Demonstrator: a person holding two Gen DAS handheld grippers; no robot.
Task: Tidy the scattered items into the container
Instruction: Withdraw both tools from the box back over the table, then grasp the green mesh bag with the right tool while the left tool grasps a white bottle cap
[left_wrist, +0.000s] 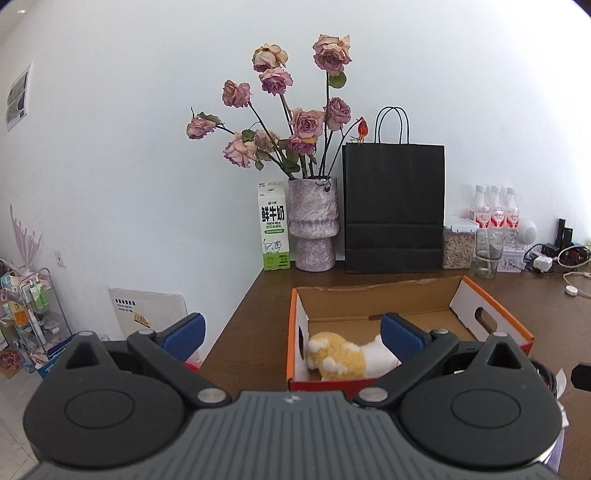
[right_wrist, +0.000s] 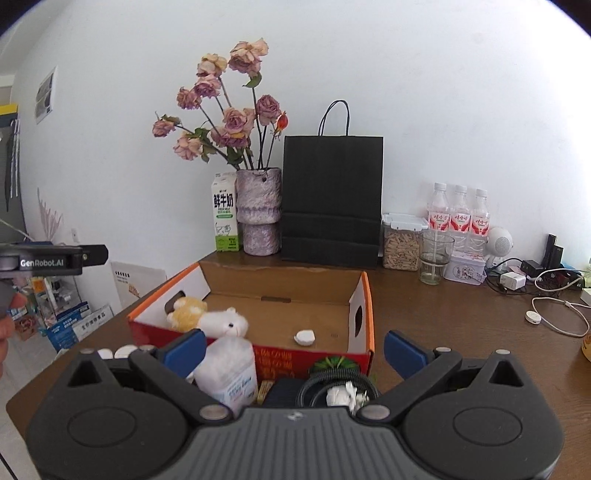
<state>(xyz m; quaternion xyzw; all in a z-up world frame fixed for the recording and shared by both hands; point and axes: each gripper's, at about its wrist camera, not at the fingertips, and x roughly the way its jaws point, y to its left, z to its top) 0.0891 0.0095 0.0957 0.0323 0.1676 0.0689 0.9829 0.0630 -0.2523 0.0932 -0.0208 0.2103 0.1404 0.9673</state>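
An open cardboard box (left_wrist: 491, 314) with orange rim and red sides sits on the brown table; it also shows in the right wrist view (right_wrist: 365, 295). A yellow-and-white plush toy (left_wrist: 343, 356) lies at its left end, also seen from the right (right_wrist: 207, 317). A small white round piece (right_wrist: 304, 337) lies on the box floor. My left gripper (left_wrist: 293, 334) is open and empty above the box's near left corner. My right gripper (right_wrist: 295, 350) is open and empty in front of the box, over a white plastic bottle (right_wrist: 229, 373), a black ring-shaped item (right_wrist: 338, 384) and white round pieces (right_wrist: 123, 351).
Along the wall stand a milk carton (left_wrist: 274, 225), a vase of dried roses (left_wrist: 314, 225), a black paper bag (left_wrist: 393, 206), a jar, a glass (right_wrist: 436, 258), three water bottles (right_wrist: 460, 214) and chargers with cables (right_wrist: 554, 306). The table's left edge drops to the floor.
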